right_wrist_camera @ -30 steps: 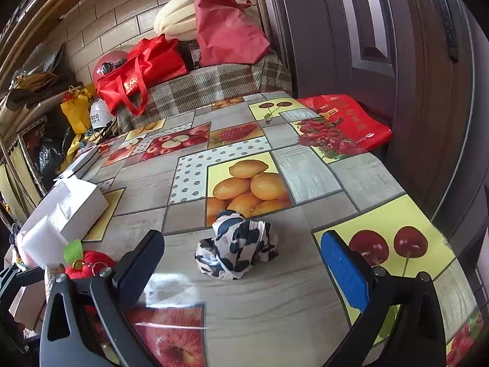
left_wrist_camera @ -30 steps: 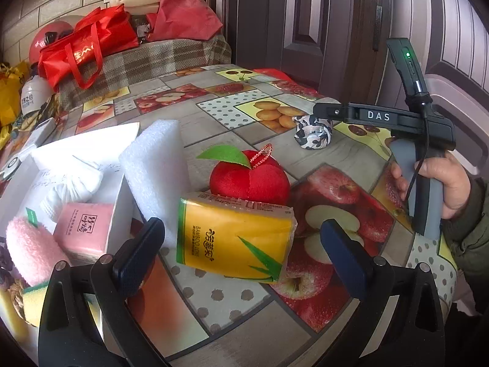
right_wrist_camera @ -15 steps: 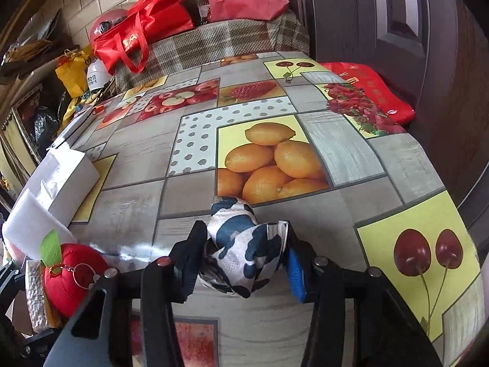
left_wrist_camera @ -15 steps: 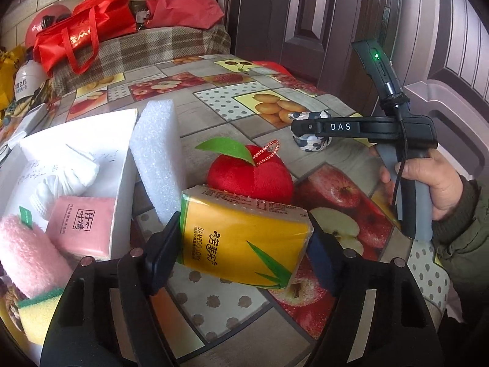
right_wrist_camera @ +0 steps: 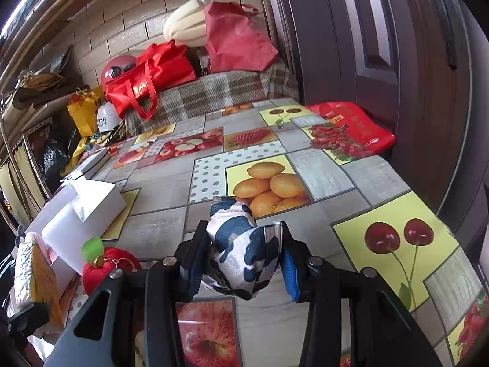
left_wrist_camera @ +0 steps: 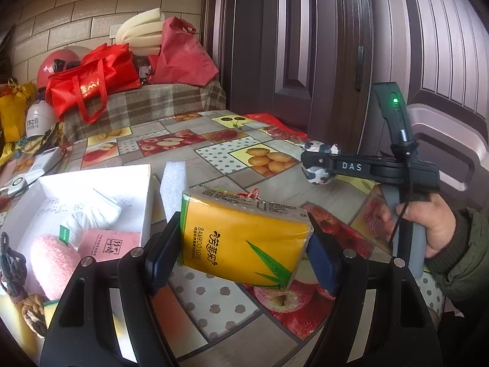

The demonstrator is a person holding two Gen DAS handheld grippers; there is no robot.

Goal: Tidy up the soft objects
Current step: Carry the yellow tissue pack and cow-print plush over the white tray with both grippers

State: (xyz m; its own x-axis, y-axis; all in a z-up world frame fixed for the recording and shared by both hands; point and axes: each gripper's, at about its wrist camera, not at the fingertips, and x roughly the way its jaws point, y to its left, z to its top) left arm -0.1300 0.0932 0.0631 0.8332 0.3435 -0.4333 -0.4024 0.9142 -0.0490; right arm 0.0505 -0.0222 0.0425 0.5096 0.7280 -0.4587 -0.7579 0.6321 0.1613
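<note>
- The tabletop (right_wrist_camera: 376, 180) wears a fruit-print cloth, beside a dark door (right_wrist_camera: 382, 46).
- Left tongs (left_wrist_camera: 244, 253) grip a yellow tissue pack (left_wrist_camera: 244, 238) lifted off the cloth, long axis across the jaws, tilted, near the white box (left_wrist_camera: 91, 189).
- Right tongs (right_wrist_camera: 244, 263) clamp a crumpled black-and-white cloth (right_wrist_camera: 244, 253).

I read "BAMBOO LOVE" on the yellow tissue pack (left_wrist_camera: 244, 238), and "DAS" on the right hand-held gripper (left_wrist_camera: 318, 165).

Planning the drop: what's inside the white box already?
The white box holds a pink fluffy item, a pink packet and a white bundle. Its near corner is hidden behind the left gripper.
</note>
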